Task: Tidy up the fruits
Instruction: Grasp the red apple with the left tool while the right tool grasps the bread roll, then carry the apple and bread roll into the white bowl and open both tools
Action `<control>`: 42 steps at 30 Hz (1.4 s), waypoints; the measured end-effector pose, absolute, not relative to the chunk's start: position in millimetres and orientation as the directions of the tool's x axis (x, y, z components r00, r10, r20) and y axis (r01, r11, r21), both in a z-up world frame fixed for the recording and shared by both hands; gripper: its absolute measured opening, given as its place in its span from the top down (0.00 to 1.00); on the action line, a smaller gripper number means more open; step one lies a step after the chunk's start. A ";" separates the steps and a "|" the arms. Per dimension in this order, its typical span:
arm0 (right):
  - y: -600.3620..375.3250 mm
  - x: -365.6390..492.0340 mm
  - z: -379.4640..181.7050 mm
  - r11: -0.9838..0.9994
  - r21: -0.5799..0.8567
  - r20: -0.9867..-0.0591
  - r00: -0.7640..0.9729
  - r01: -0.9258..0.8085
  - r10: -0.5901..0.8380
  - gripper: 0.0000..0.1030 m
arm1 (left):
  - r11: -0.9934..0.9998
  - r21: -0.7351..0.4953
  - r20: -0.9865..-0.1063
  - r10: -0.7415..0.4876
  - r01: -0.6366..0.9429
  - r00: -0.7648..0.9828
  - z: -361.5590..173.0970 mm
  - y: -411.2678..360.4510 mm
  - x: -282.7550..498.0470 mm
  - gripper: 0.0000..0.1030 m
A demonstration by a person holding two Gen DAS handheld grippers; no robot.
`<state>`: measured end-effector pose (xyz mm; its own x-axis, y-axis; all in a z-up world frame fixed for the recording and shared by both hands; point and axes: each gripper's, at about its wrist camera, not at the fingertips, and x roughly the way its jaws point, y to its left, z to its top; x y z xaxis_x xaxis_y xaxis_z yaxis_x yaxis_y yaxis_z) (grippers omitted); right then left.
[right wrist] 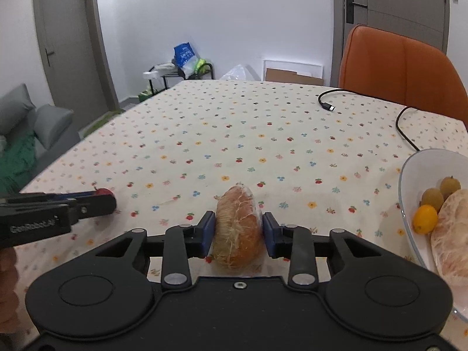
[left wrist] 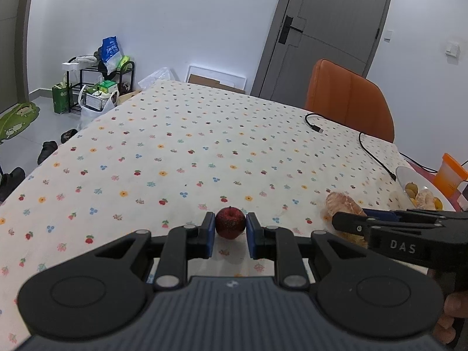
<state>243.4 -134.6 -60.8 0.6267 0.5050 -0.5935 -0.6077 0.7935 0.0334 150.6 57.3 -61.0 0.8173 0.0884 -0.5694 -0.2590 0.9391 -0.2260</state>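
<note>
Cotton-look tablecloth (left wrist: 181, 146), cream w/ small fruit-and-flower print, is seen covering the whole table in both views. Orange chair (right wrist: 400, 70) is set at the far right edge of the table. White bowl (right wrist: 409, 204) is seen on the cloth at the right; it holds three small yellow-green citrus fruits (right wrist: 425, 218) and a peeled pomelo piece (right wrist: 450, 234) resting against them. Right gripper (right wrist: 238, 235) is positioned low over the cloth, left of the bowl, w/ a wrapped peeled pomelo segment (right wrist: 238, 228) between its blue pads (right wrist: 209, 231); left pad appears to touch the fruit, right pad looks just apart, so a firm grip can't be confirmed from the right wrist view. In the left wrist view the same segment is partly hidden behind the right gripper's fingers. Left gripper (left wrist: 230, 235) is placed further left, approx. level w/ the right one, jaws standing either side of a small red apple (left wrist: 230, 222) that sits on the cloth; pads are at or v. near the skin on both sides, contact can't be told. Black USB cable (right wrist: 327, 103) is laid on the cloth near the chair, well apart from both fruits. Holder's fingers are visible at the frame edge beside each gripper.
</note>
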 end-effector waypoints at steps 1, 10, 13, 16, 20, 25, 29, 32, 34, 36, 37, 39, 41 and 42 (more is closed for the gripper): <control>-136.9 241.2 -59.5 0.793 0.034 -0.586 0.631 -0.608 0.509 0.68 | 0.940 -0.224 -0.567 0.088 -0.256 0.819 -59.9 55.9 150.5 0.80; -168.0 228.0 -43.3 0.817 0.072 -0.534 0.670 -0.572 0.516 0.68 | 0.955 -0.213 -0.547 0.059 -0.207 0.835 -47.9 33.4 153.2 0.80; -183.0 223.3 -36.4 0.828 0.083 -0.510 0.690 -0.554 0.513 0.68 | 0.962 -0.209 -0.540 0.036 -0.175 0.841 -42.9 20.9 156.8 0.80; -199.7 220.9 -30.8 0.842 0.091 -0.492 0.712 -0.531 0.502 0.68 | 0.969 -0.202 -0.529 0.014 -0.142 0.849 -37.1 6.4 160.1 0.80; -220.1 218.2 -24.9 0.858 0.099 -0.466 0.739 -0.503 0.487 0.68 | 0.975 -0.192 -0.520 -0.008 -0.107 0.854 -31.9 -10.5 166.5 0.80; -246.9 218.9 -20.1 0.877 0.111 -0.440 0.768 -0.468 0.466 0.68 | 0.982 -0.178 -0.512 -0.033 -0.068 0.858 -26.6 -30.6 173.7 0.80; -265.2 218.8 -19.1 0.889 0.121 -0.428 0.785 -0.441 0.448 0.68 | 0.986 -0.164 -0.511 -0.054 -0.035 0.858 -22.5 -48.8 180.6 0.80; -279.7 218.2 -18.8 0.897 0.132 -0.417 0.798 -0.421 0.435 0.68 | 0.988 -0.152 -0.510 -0.070 -0.010 0.857 -19.9 -63.4 185.8 0.80; -290.2 218.8 -19.0 0.903 0.140 -0.411 0.806 -0.407 0.426 0.68 | 0.990 -0.143 -0.508 -0.080 0.008 0.858 -18.1 -73.7 188.4 0.80; -300.4 219.2 -19.5 0.907 0.144 -0.406 0.813 -0.395 0.418 0.68 | 0.990 -0.135 -0.505 -0.093 0.027 0.858 -16.0 -85.1 191.1 0.80; -305.6 219.6 -19.7 0.911 0.145 -0.404 0.817 -0.387 0.412 0.68 | 0.991 -0.132 -0.503 -0.097 0.035 0.859 -15.5 -89.9 191.8 0.80; -315.3 220.4 -20.0 0.916 0.149 -0.400 0.824 -0.373 0.401 0.68 | 0.991 -0.124 -0.501 -0.110 0.054 0.858 -14.0 -101.2 194.4 0.80; -326.1 221.5 -20.6 0.921 0.156 -0.396 0.832 -0.357 0.389 0.68 | 0.991 -0.116 -0.502 -0.120 0.070 0.857 -13.5 -110.8 197.3 0.80; -330.5 222.3 -21.3 0.924 0.158 -0.394 0.835 -0.349 0.383 0.68 | 0.991 -0.112 -0.502 -0.126 0.080 0.855 -13.4 -116.0 198.6 0.80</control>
